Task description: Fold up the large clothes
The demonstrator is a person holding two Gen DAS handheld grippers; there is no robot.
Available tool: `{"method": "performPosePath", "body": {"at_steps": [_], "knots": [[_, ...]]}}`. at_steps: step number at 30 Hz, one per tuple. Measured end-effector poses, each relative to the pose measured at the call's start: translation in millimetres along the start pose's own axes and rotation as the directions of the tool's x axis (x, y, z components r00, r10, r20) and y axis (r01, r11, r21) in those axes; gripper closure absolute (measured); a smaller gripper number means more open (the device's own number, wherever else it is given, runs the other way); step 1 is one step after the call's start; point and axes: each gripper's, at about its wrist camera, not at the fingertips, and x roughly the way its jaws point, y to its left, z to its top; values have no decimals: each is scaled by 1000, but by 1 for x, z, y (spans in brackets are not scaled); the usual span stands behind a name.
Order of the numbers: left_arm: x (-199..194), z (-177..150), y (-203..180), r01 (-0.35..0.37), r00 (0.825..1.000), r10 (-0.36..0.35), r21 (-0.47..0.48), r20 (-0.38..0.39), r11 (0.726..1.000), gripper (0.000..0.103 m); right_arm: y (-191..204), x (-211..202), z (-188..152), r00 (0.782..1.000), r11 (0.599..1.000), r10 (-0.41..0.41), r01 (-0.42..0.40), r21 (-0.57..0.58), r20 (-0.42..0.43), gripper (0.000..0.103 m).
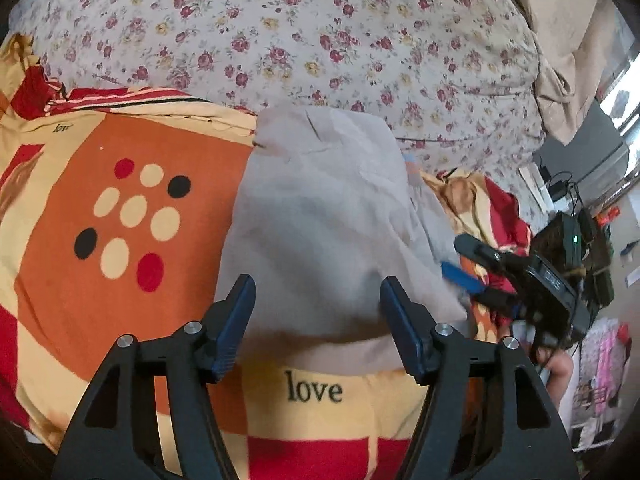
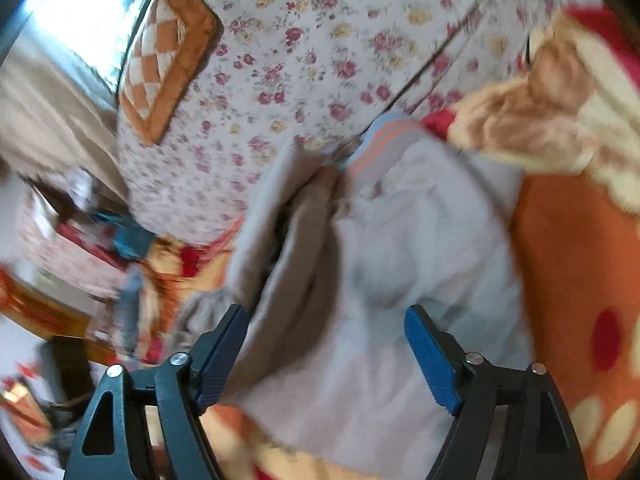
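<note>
A pale grey garment (image 1: 320, 208) lies folded into a tall block on a patterned blanket (image 1: 80, 152). My left gripper (image 1: 318, 284) is open above the garment's near edge, with grey cloth showing between its blue pads and nothing pinched. In the left wrist view, my right gripper (image 1: 456, 258) reaches in at the garment's right side. In the right wrist view, the right gripper (image 2: 326, 316) is open over the same garment (image 2: 400, 240). A loose grey fold (image 2: 288, 240) runs beside its left finger. A light blue band with orange stripes (image 2: 380, 140) marks the garment's far end.
The orange, yellow and red blanket, printed with "love" (image 1: 314, 390), lies on a floral bedsheet (image 1: 320, 40). An orange checkered cushion (image 2: 168, 52) rests on the sheet. A beige curtain (image 1: 568, 40) hangs beside the bed. Cables and clutter (image 1: 592, 240) lie beyond the bed's edge.
</note>
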Motion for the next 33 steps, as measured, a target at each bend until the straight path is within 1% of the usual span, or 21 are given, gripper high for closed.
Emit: {"method": "performPosePath", "body": {"at_steps": [1,4,6,10,13,18,21,25,27,30,33], "knots": [[2,2,0,-1,1000,1,-4,-2,1000,38,-1,3,-2,999,999,32,-32,21,-12,22],[4,10,3,-2,1000,3,-37,14,999,38,6,12,-9,996,997,71,-70,23,-54,21],[8,19,7,-22,1000,23,-45,19,999,38,14,16,-15,994,997,73,-73,-1,-79,21],[20,26,14,-55,998,55,-61,-3,997,38,27,25,-25,991,996,73,-78,-38,-113,21],[29,24,17,-90,996,90,-45,-6,995,38,37,29,-30,990,994,69,-77,-70,-121,21],[43,19,21,-122,992,121,-28,-30,992,38,51,34,-36,992,990,55,-68,-123,-109,21],[48,14,23,-134,990,133,-15,-44,991,38,53,38,-37,994,991,42,-54,-125,-98,20],[40,0,25,-85,995,83,-25,-49,996,38,48,43,-36,996,992,-1,-9,-124,-85,20],[33,-8,23,-44,998,43,-19,-50,999,38,43,42,-35,997,994,-14,5,-112,-80,20],[23,-16,16,2,999,-2,-8,-39,1000,38,43,40,-31,998,997,15,-21,-79,-66,20],[17,-21,9,31,999,-30,7,-36,1000,38,47,36,-25,998,996,51,-54,-69,-44,19]]}}
